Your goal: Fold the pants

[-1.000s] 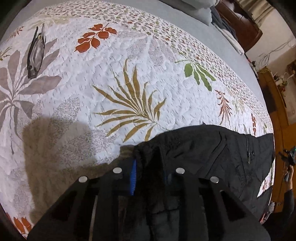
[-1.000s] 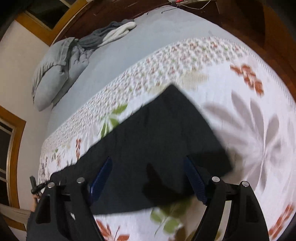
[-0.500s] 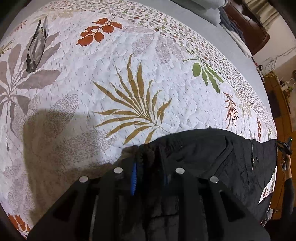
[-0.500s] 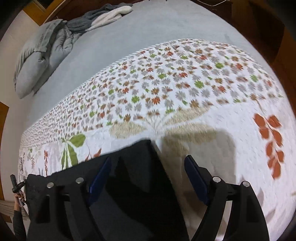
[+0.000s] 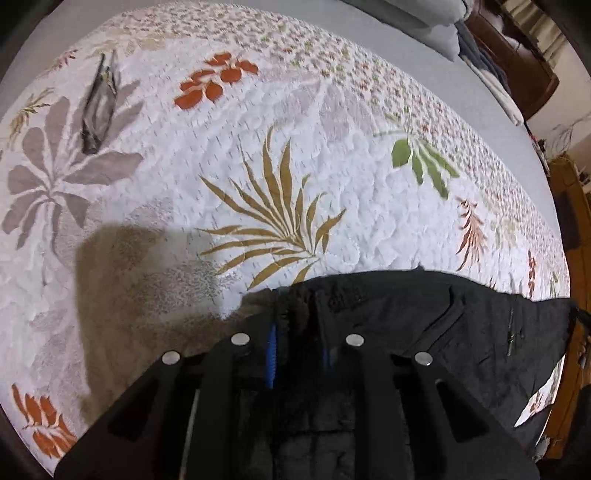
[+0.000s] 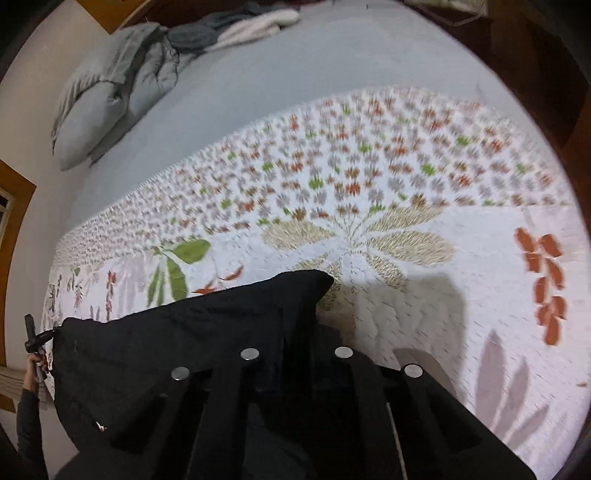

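Observation:
Black pants (image 5: 436, 332) lie on the leaf-print quilt (image 5: 258, 147) near the bed's front edge. My left gripper (image 5: 297, 332) is shut on one corner of the pants, with cloth bunched between its blue pads. In the right wrist view my right gripper (image 6: 297, 354) is shut on the other corner of the pants (image 6: 177, 350), and the cloth stretches away to the left. The fingertips of both grippers are hidden in dark fabric.
A dark narrow object (image 5: 98, 110) lies on the quilt at far left. A grey pillow (image 6: 96, 107) and piled clothes (image 6: 240, 26) sit at the head of the bed. Wooden furniture (image 5: 569, 229) borders the bed on the right.
The right gripper, open over the pants a second ago, has moved to the corner of the pants and shut on it. The left gripper has kept its hold.

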